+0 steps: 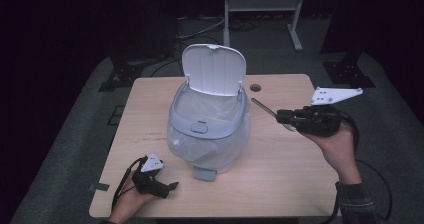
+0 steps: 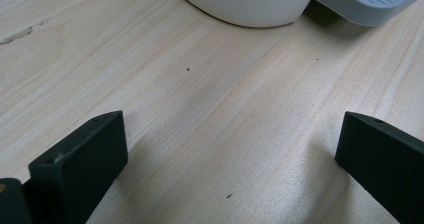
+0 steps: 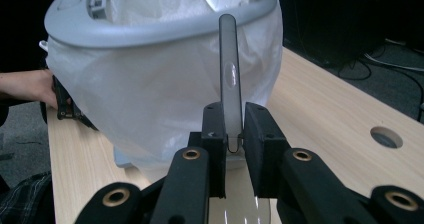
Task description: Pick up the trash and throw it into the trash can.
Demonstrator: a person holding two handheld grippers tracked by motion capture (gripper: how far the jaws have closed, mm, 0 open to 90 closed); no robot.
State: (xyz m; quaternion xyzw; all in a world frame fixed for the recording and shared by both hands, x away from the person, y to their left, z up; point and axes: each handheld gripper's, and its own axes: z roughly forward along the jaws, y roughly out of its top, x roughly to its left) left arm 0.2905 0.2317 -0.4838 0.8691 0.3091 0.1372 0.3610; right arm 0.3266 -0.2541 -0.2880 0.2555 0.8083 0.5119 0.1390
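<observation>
At the lower left of the high view my left gripper (image 1: 172, 186) rests on the table (image 1: 280, 184), jaws spread wide with only bare wood between them. At the right of that frame my right gripper (image 1: 278, 116) is clamped on the handle of a clear plastic spoon (image 3: 229, 84), whose handle points toward the frame's centre. There stands the pedal bin (image 1: 209, 126), lined with a white bag (image 3: 165, 99), its lid (image 1: 214, 69) tipped up.
</observation>
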